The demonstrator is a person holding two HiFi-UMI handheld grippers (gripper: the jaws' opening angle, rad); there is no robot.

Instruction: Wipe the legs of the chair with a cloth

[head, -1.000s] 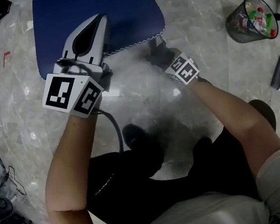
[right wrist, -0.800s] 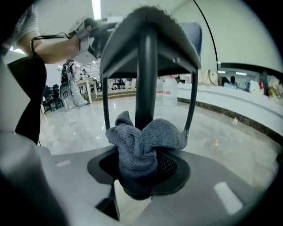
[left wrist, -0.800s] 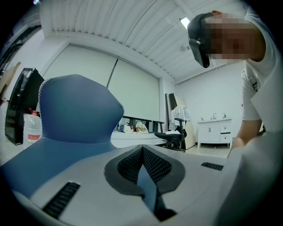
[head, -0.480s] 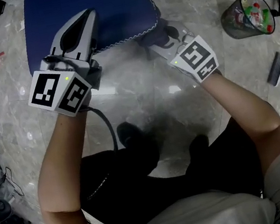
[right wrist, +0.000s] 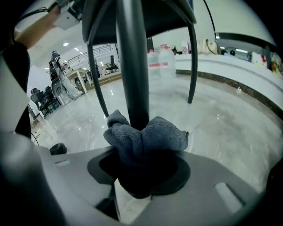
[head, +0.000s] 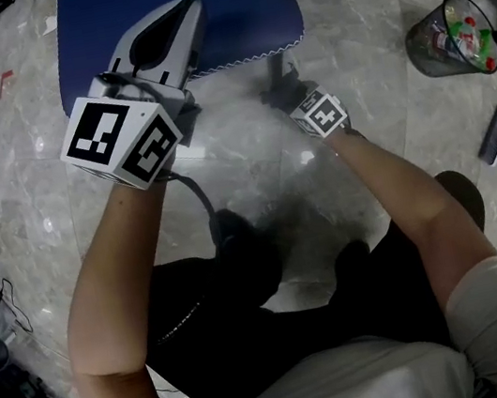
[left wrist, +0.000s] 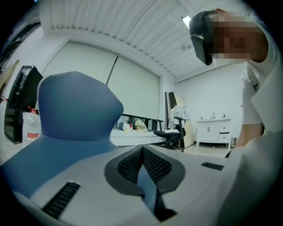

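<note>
Cloth (right wrist: 146, 137) pinched in right gripper (right wrist: 142, 174), against chair leg (right wrist: 132, 66).
Right jaws clamp the bunched grey cloth, which presses on the dark leg's near side, below the blue seat (head: 238, 4); left gripper (left wrist: 142, 167), jaws pressed together and empty, is over the seat's front edge.

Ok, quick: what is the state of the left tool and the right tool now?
Left tool: closed, holding nothing.
Right tool: closed on the grey cloth, which lies against a chair leg.
</note>
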